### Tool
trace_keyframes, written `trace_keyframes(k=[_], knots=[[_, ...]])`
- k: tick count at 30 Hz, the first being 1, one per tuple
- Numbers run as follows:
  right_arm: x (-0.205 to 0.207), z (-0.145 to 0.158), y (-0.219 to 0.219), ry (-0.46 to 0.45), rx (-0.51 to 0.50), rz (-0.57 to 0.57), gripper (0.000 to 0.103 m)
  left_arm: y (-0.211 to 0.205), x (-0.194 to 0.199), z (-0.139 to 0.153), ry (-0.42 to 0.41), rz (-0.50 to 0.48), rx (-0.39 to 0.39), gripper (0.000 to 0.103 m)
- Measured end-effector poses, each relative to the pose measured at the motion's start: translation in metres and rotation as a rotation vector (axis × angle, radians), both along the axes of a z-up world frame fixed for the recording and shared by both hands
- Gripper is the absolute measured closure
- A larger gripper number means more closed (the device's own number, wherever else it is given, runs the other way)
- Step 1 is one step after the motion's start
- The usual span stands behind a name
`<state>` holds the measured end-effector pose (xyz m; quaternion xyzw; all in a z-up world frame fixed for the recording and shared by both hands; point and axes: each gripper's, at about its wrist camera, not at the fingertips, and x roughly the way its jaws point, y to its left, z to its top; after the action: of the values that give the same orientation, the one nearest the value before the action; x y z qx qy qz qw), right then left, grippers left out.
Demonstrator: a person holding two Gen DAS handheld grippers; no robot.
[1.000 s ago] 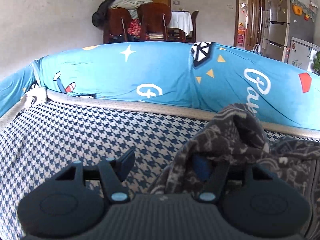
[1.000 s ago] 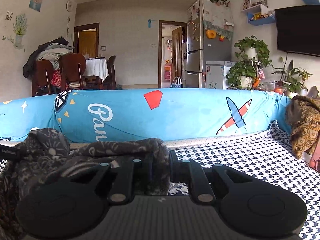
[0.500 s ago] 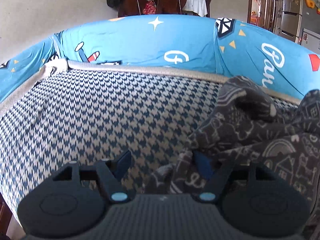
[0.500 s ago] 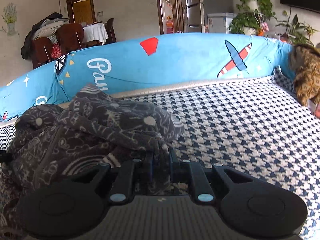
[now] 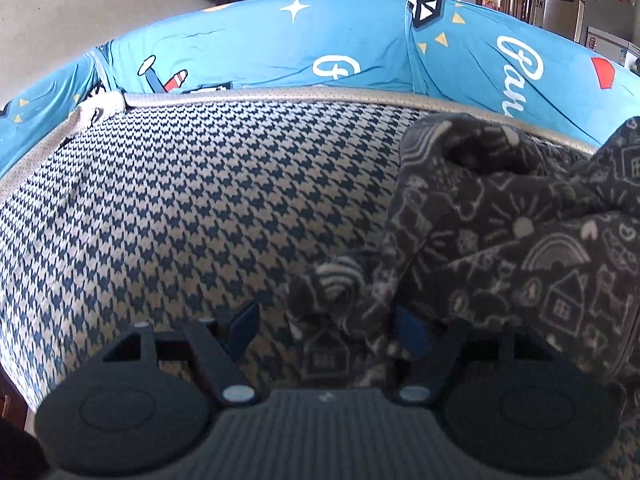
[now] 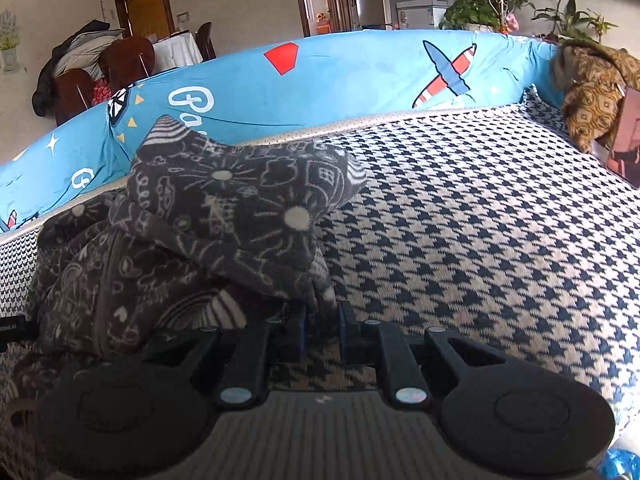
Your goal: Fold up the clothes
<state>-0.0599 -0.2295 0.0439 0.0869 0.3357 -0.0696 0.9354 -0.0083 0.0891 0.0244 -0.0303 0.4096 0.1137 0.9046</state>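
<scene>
A dark grey fleece garment (image 5: 500,240) printed with white doodles lies bunched on the houndstooth sofa seat (image 5: 200,200). A loose end of the cloth lies between the blue pads of my left gripper (image 5: 326,324). Its jaws are opening and the left pad stands clear of the fabric. In the right wrist view the same garment (image 6: 200,232) is heaped to the left. My right gripper (image 6: 322,316) is shut on a fold of it, low over the seat (image 6: 480,220).
A blue cartoon-print cover (image 5: 280,48) wraps the sofa back behind the seat (image 6: 340,76). A brown patterned garment (image 6: 592,84) is piled at the far right end. Bare houndstooth seat stretches left of the fleece and right of it. Chairs and a fridge stand beyond.
Both grippers dropped toward the seat and tipped downward, bringing the fleece garment down onto it. The left jaws spread wider around the cloth; the right jaws stayed shut on their fold.
</scene>
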Motion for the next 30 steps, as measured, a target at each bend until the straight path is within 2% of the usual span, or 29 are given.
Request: trace_keyframes(k=[5,12,15,19,23,27,30], knots=[[-0.016,0.004,0.008,-0.035,-0.065,-0.013,0.089,0.001,-0.012,0.008,-0.024,-0.034,-0.026,0.029],[-0.034,0.019,0.013,-0.141,-0.088,0.008,0.082,-0.003,-0.022,0.025,-0.081,-0.084,-0.056,0.02],[-0.031,0.023,0.02,-0.156,-0.083,0.07,0.08,-0.01,-0.02,0.036,-0.115,-0.109,-0.039,0.016],[-0.024,0.027,0.036,-0.18,-0.103,0.164,0.076,-0.018,-0.011,0.044,-0.127,-0.153,-0.065,0.014],[-0.011,0.036,0.05,-0.214,-0.126,0.246,0.066,-0.026,0.004,0.048,-0.117,-0.188,-0.087,0.013],[0.006,0.042,0.06,-0.238,-0.157,0.312,0.056,-0.035,0.019,0.051,-0.119,-0.214,-0.081,0.008],[0.021,0.043,0.07,-0.255,-0.219,0.373,0.05,-0.042,0.032,0.055,-0.126,-0.24,-0.07,0.007]])
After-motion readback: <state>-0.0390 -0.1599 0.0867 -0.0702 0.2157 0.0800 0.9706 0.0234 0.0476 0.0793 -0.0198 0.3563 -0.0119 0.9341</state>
